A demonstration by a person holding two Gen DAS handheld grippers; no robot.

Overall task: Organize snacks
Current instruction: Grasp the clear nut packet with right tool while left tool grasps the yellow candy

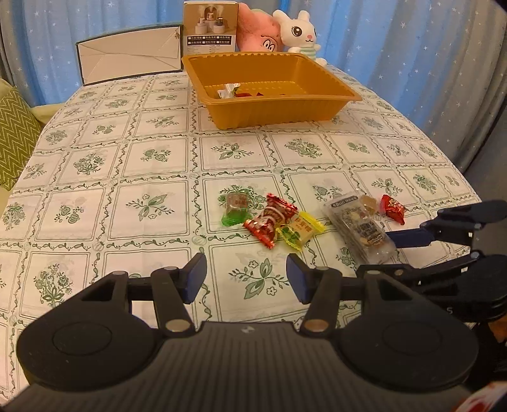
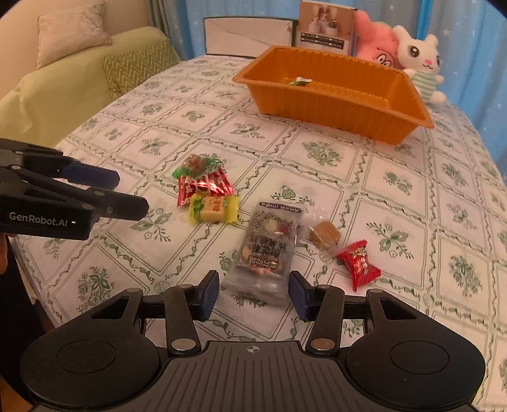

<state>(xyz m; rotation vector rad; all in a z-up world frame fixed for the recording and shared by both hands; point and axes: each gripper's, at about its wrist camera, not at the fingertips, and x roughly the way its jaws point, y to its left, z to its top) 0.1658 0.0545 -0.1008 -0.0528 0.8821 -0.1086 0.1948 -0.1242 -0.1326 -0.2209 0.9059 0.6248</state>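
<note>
Several wrapped snacks lie on the tablecloth: a green candy (image 1: 234, 207), a red pack (image 1: 271, 220), a yellow candy (image 1: 299, 229), a clear nut packet (image 1: 361, 229) (image 2: 269, 244), a brown sweet (image 2: 323, 234) and a small red candy (image 2: 359, 261). An orange tray (image 1: 269, 107) (image 2: 332, 104) at the far side holds a few snacks. My left gripper (image 1: 246, 277) is open and empty, short of the candies. My right gripper (image 2: 254, 294) is open, its jaws on either side of the nut packet's near end.
A white folded box (image 1: 130, 60), a brown product box (image 1: 210, 27), a pink plush (image 1: 256, 30) and a white rabbit plush (image 1: 299, 31) stand behind the tray. A sofa with a green cushion (image 2: 136, 68) is at the left. Blue curtains hang behind.
</note>
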